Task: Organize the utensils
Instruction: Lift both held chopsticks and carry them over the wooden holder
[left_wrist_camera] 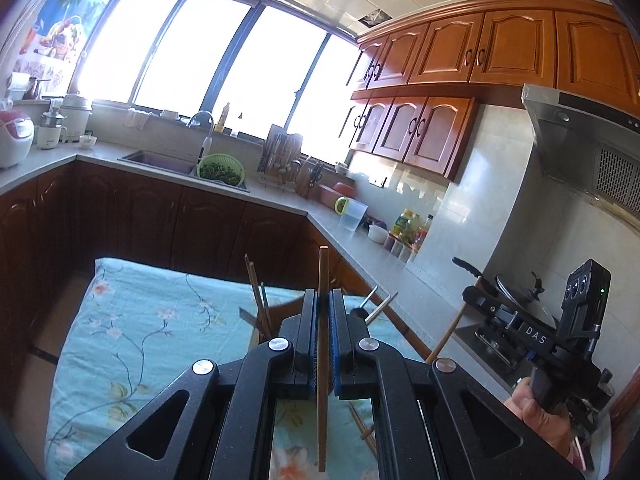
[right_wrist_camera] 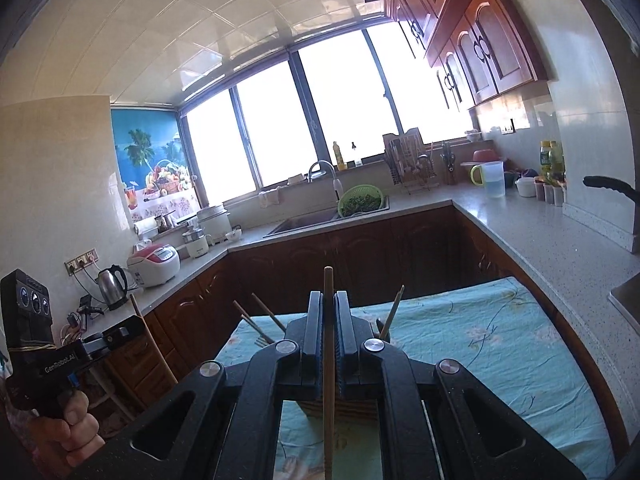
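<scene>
My left gripper (left_wrist_camera: 323,300) is shut on a brown wooden chopstick (left_wrist_camera: 322,276), held upright above the table with the floral blue cloth (left_wrist_camera: 132,320). My right gripper (right_wrist_camera: 329,300) is shut on another wooden chopstick (right_wrist_camera: 329,284), also upright. Behind the fingers stands a utensil holder, mostly hidden, with several chopsticks (left_wrist_camera: 256,292) and metal utensil handles (left_wrist_camera: 380,308) sticking out; its wooden body (right_wrist_camera: 340,406) shows under the right gripper. A loose chopstick (left_wrist_camera: 362,426) lies on the cloth. The right gripper also shows at the right of the left wrist view (left_wrist_camera: 472,292), the left one at the left of the right wrist view (right_wrist_camera: 132,320).
An L-shaped kitchen counter (right_wrist_camera: 500,216) runs behind the table, with a sink (right_wrist_camera: 300,220), a green colander (right_wrist_camera: 360,202), a dish rack (right_wrist_camera: 410,164), a jug (right_wrist_camera: 492,178), bottles, a rice cooker (right_wrist_camera: 154,264) and a kettle (right_wrist_camera: 112,286). A stove with a lidded pot (left_wrist_camera: 520,308) is at the right.
</scene>
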Action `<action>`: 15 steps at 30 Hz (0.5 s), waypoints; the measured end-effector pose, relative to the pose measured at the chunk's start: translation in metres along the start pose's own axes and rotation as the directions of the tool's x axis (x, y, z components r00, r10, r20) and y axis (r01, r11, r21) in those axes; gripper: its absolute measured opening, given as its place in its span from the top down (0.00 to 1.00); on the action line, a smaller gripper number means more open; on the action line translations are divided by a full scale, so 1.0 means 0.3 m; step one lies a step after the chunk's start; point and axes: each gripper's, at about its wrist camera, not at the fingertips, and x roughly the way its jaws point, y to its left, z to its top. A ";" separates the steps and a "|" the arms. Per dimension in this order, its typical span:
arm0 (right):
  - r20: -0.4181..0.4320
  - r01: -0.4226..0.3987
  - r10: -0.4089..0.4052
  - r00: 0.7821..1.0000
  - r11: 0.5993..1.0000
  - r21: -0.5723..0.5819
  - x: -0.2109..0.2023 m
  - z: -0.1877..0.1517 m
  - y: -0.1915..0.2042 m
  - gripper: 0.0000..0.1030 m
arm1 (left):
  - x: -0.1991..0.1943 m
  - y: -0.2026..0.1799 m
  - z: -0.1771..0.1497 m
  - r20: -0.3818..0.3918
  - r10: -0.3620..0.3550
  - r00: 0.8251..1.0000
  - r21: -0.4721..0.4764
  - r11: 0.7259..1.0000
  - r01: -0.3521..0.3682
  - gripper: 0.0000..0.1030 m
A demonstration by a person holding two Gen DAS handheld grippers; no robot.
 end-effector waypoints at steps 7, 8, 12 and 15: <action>0.077 0.022 -0.021 0.997 1.000 -0.014 0.108 0.130 0.003 0.95 | 0.134 -0.021 0.118 0.088 0.015 0.996 0.064 0.998 -0.021 0.97; 0.084 0.024 -0.022 0.996 1.000 -0.013 0.127 0.146 0.003 0.95 | 0.161 -0.021 0.129 0.097 0.020 0.995 0.069 0.997 -0.026 0.97; 0.100 0.037 -0.036 0.994 0.999 -0.009 0.206 0.179 -0.010 0.95 | 0.281 -0.018 0.151 0.125 0.043 0.991 0.089 0.995 -0.054 0.97; 0.098 0.048 -0.047 0.994 0.999 -0.009 0.266 0.175 -0.021 0.95 | 0.362 -0.003 0.132 0.137 0.068 0.988 0.099 0.992 -0.082 0.97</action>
